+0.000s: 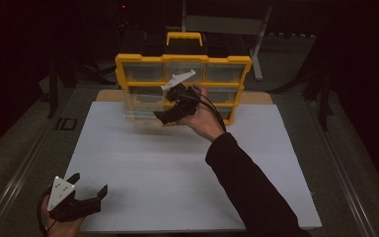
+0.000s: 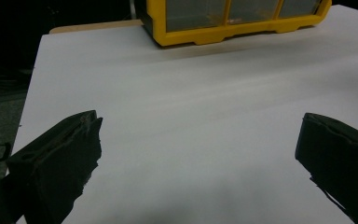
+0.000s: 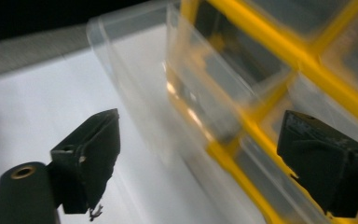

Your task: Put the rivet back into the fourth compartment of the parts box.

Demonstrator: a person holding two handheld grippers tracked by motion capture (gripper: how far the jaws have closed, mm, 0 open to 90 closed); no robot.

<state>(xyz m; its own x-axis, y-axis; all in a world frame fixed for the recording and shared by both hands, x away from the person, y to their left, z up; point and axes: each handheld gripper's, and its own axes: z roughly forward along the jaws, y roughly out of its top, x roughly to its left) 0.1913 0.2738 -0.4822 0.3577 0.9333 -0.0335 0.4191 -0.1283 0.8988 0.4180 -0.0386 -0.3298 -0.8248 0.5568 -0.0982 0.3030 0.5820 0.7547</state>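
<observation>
Clear drawer (image 3: 168, 88) motion-blurred, contents unreadable; yellow organizer (image 2: 233, 23) cut off by top edge.

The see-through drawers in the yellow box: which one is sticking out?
The left drawer of the middle row. It juts out over the white board beside the right claw; the others sit flush in the yellow box.

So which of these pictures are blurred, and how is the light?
High view: dim room, dark surroundings, the drawer smeared. Right gripper view: drawer and organizer blurred, with small glints on the plastic. Left gripper view: sharp, the board evenly lit.
</observation>
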